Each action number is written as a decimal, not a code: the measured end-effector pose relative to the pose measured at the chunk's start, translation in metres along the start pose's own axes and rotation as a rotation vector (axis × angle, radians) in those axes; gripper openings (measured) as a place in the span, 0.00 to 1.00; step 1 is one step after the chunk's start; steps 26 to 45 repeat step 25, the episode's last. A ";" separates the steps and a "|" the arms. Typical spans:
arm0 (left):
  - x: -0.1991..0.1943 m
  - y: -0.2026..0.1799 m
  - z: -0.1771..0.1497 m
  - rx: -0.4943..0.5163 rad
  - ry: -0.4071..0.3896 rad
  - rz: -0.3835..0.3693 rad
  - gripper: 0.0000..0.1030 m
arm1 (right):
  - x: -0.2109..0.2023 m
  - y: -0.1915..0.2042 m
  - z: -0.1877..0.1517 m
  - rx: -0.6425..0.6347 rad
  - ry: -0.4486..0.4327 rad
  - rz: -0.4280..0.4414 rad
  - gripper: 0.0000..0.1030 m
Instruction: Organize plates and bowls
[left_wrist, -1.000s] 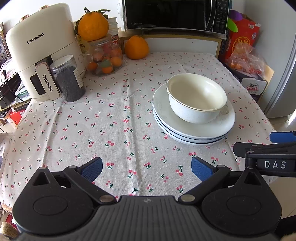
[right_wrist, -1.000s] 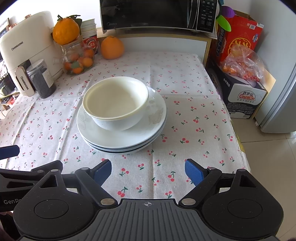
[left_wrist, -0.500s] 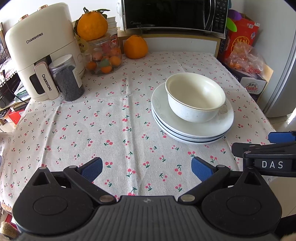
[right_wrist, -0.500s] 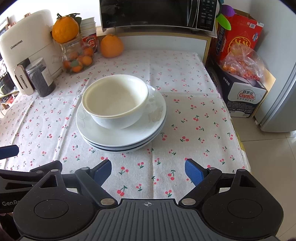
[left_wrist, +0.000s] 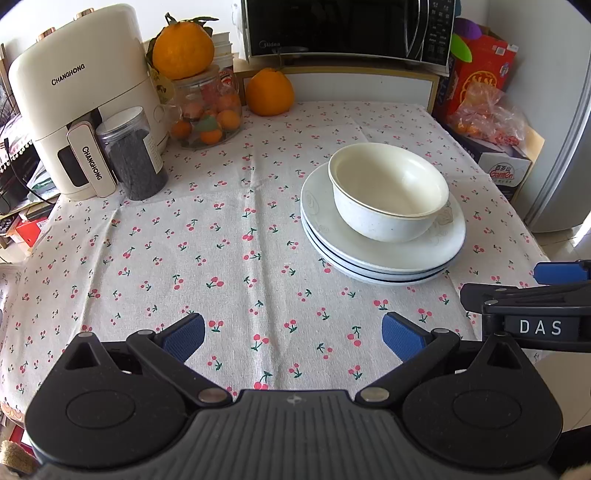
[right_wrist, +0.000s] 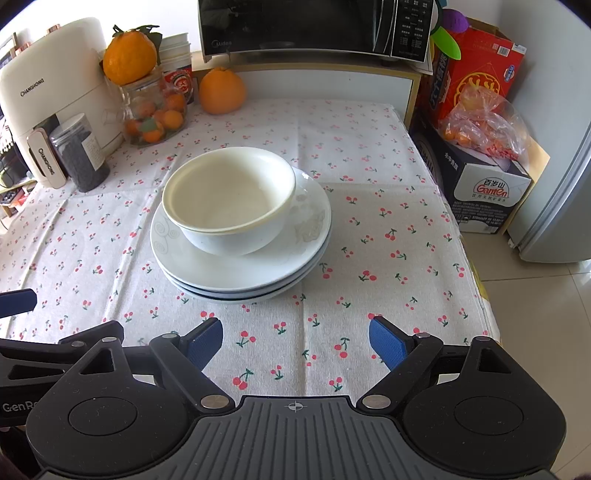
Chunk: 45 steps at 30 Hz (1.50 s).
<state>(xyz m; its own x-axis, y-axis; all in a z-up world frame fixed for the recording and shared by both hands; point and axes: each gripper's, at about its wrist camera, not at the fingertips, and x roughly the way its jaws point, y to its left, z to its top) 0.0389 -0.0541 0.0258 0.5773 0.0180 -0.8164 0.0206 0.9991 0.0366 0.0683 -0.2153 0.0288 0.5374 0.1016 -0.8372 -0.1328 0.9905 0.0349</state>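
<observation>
White bowl (right_wrist: 229, 199) sits upright on stacked white plates (right_wrist: 240, 269); left hand-held gripper (left_wrist: 293, 334) and right hand-held gripper (right_wrist: 295, 341) gape empty.

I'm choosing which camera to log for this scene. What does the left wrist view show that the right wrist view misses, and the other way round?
Only the left wrist view: the right gripper's DAS label and clutter left of the table. Only the right wrist view: the floor tiles and the red cup behind the jar. Both: bowls nested on stacked plates, air fryer, microwave, oranges, and both grippers open and empty.
</observation>
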 end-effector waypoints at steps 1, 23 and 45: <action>0.000 0.000 0.000 0.000 0.000 0.000 0.99 | 0.000 0.000 0.000 0.000 0.000 0.000 0.86; 0.000 -0.002 -0.002 0.001 0.006 -0.002 0.99 | 0.001 0.000 -0.002 0.001 0.002 -0.003 0.86; 0.001 0.000 -0.001 0.000 0.011 -0.004 0.99 | 0.001 -0.002 -0.003 0.002 0.002 -0.004 0.86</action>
